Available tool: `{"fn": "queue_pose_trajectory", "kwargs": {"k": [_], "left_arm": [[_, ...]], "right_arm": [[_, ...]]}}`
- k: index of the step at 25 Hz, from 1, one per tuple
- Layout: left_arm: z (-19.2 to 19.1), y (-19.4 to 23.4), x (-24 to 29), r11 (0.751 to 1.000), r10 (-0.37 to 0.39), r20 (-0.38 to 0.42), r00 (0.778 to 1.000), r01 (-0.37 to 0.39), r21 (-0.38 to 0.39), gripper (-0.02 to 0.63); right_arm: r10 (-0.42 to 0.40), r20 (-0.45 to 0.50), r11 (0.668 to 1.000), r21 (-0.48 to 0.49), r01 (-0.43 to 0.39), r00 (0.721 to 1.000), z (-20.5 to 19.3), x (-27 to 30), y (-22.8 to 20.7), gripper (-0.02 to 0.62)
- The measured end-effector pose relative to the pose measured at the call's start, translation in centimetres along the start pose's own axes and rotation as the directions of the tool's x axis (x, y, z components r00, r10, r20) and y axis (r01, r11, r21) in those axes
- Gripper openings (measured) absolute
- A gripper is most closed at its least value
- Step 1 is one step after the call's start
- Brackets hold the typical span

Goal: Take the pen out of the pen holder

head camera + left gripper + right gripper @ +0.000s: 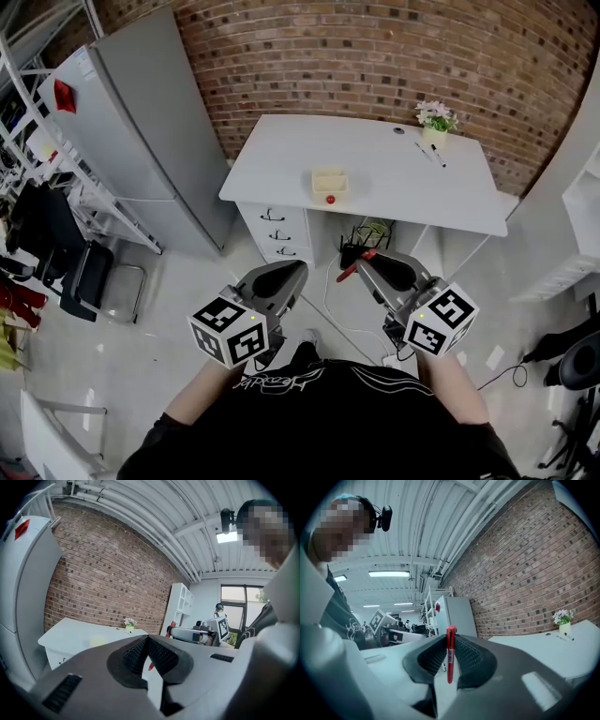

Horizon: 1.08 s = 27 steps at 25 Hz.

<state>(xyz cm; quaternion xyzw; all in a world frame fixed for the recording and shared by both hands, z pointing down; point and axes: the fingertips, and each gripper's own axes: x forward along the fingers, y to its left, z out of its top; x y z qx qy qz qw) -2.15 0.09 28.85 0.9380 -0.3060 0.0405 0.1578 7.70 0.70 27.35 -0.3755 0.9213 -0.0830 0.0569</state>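
My right gripper is shut on a red pen, which stands upright between its pads and sticks out a little above and below them. In the head view the red pen shows at the jaw tips. My left gripper is shut with nothing between its jaws, and its pads meet at the tip. Both grippers are held side by side over the floor, well short of the white desk. A pale yellow open box sits on the desk with a small red thing in front of it.
A flower pot and two loose pens lie at the desk's far right. Drawers and cables are under the desk. A grey cabinet, metal shelving and a black chair stand at the left.
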Motion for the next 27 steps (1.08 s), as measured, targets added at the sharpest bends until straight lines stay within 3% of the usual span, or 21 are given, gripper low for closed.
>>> {"fn": "queue_pose_trajectory", "kwargs": {"k": [27], "left_arm": [[0.7, -4.9, 0.5, 0.996, -0.045, -0.007, 0.999, 0.045, 0.081, 0.003]], "right_arm": [[-0.018, 0.051, 1.000, -0.020, 0.019, 0.999, 1.7, -4.5, 0.9, 0.055]]}}
